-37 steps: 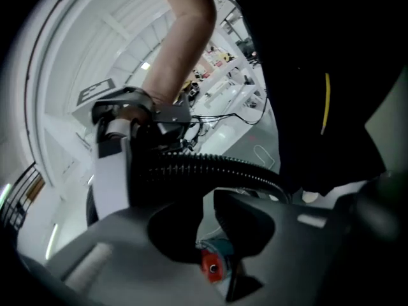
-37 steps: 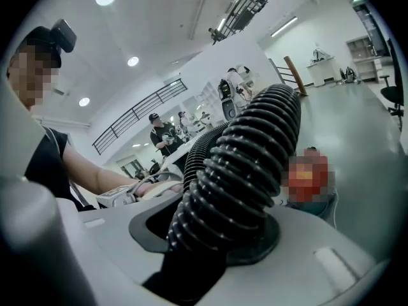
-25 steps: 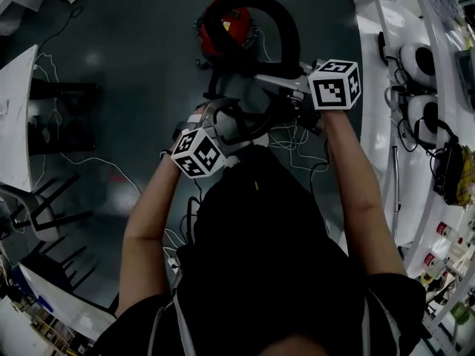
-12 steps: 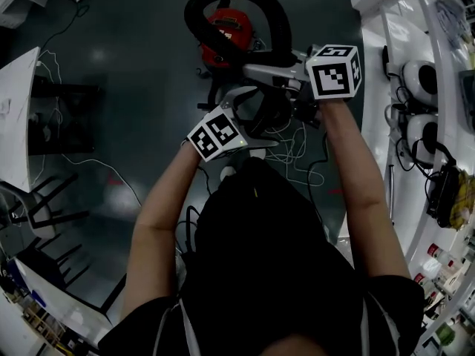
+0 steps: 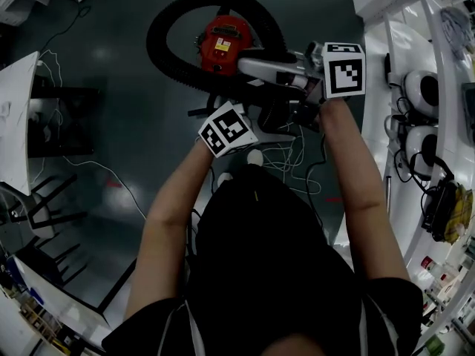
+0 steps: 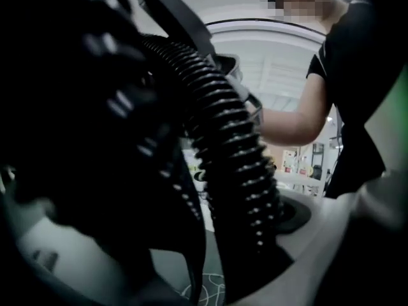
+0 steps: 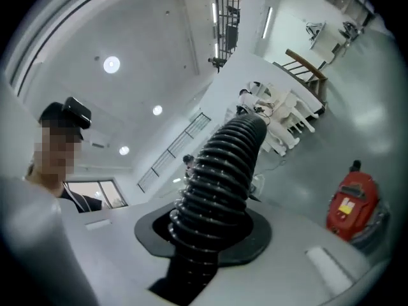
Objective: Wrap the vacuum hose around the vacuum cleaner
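The red vacuum cleaner [image 5: 223, 44] stands on the dark floor, also seen low on the right in the right gripper view [image 7: 349, 201]. Its black ribbed hose [image 5: 159, 47] makes a wide loop around it. My right gripper [image 5: 251, 65], raised over the vacuum, is shut on the hose [image 7: 220, 177]; its jaws have just been closing on it. My left gripper [image 5: 260, 123] is below and left of the right one. Its jaws have just been opening and now stand wide, with the hose [image 6: 233, 145] running between them. A dark blurred mass fills the left of that view.
White benches with headsets [image 5: 419, 73] and small gear run down the right side. A white table [image 5: 18, 117] and dark chairs [image 5: 44, 213] are on the left. Loose cables [image 5: 293, 154] lie on the floor near the person's feet.
The hose loop has grown and swung out to the left around the vacuum. Both grippers moved up in the picture, and the left one shifted right towards the right gripper.
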Tool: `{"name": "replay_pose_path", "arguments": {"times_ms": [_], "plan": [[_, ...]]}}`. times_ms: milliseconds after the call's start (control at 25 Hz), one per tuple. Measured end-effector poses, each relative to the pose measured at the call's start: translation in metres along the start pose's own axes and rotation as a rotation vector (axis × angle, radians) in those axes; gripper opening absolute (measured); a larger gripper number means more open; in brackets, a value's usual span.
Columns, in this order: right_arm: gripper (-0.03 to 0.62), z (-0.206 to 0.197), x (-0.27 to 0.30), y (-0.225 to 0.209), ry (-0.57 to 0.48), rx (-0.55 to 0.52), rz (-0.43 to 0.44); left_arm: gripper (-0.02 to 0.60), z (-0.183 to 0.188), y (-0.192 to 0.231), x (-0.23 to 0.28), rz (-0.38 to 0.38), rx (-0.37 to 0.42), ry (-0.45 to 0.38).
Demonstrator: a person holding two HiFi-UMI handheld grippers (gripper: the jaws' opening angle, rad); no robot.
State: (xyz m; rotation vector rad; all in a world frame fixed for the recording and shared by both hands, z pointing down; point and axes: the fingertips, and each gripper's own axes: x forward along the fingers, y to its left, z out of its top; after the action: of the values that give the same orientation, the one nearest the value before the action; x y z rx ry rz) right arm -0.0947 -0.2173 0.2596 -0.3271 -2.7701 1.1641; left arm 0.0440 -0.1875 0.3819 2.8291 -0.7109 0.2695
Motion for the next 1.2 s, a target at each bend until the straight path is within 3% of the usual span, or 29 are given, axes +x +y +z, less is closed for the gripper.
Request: {"name": "replay_pose_path", "arguments": {"times_ms": [120,320,600,960,1000,1040,1080,1200], "plan": [[0.109,0.005,-0.002,-0.008,0.024,0.028,0.018,0.459,0.001,0.006,0.006,0.029,-0.034,-0.033],[0.14,-0.003,-0.003,-0.028,0.15,-0.022,-0.039,0.424,-0.008,0.018,0.015,0.094,-0.083,0.004],[0.192,0.021,-0.037,-0.065,-0.024,0.101,-0.073,0.4,0.001,0.024,0.004,0.07,-0.178,0.023],[0.25,-0.001,-0.072,-0.093,-0.088,0.28,-0.021,0.387,0.007,0.021,-0.005,0.033,-0.245,0.058],[0.283,-0.004,-0.076,-0.095,-0.101,0.287,-0.019,0.385,0.008,0.022,-0.006,0.027,-0.263,0.057],[0.396,-0.008,-0.08,-0.099,-0.109,0.281,-0.034,0.385,0.009,0.025,-0.007,0.026,-0.296,0.045],[0.439,-0.011,-0.084,-0.103,-0.114,0.269,-0.057,0.385,0.01,0.03,-0.011,0.035,-0.34,0.023],[0.446,-0.013,-0.096,-0.103,-0.096,0.183,-0.093,0.383,0.011,0.053,-0.028,0.113,-0.439,-0.047]]}}
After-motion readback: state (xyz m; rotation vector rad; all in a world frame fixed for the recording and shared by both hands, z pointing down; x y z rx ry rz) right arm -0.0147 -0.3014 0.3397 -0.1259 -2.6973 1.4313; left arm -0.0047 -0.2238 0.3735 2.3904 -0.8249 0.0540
